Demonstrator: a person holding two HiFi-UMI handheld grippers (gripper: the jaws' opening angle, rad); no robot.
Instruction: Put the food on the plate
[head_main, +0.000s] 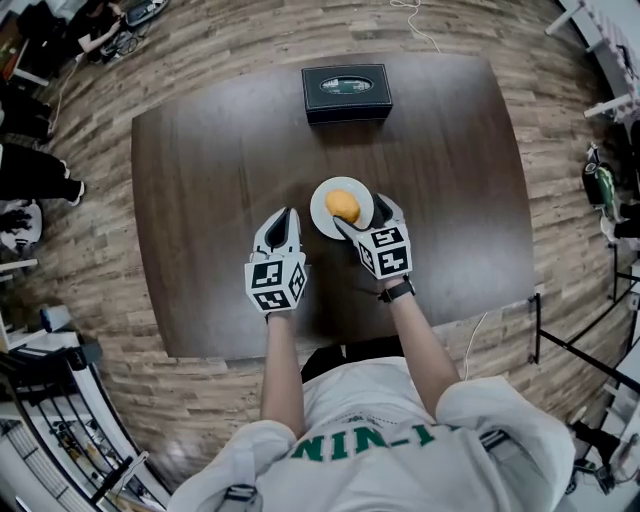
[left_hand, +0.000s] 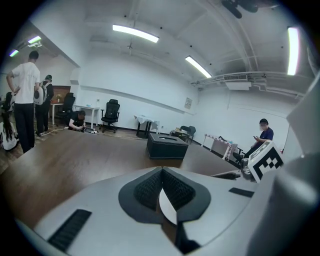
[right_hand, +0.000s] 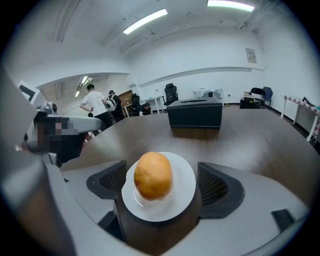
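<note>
An orange, rounded piece of food (head_main: 342, 205) (right_hand: 153, 175) sits on a small white plate (head_main: 322, 212) (right_hand: 186, 176) in the middle of the dark wooden table (head_main: 200, 200). My right gripper (head_main: 362, 213) (right_hand: 162, 186) is at the plate's near right side. It is open: its black pads (right_hand: 212, 186) stand on either side of the plate and food, clear of both. My left gripper (head_main: 285, 215) (left_hand: 161, 172) is to the left of the plate, shut and empty. A white sliver of the plate (left_hand: 169, 207) shows behind its pads.
A black rectangular box (head_main: 346, 92) (left_hand: 167, 145) (right_hand: 195, 114) stands at the table's far edge. Wooden floor surrounds the table. People (left_hand: 25, 100) stand and sit further off, with office chairs and desks along the walls.
</note>
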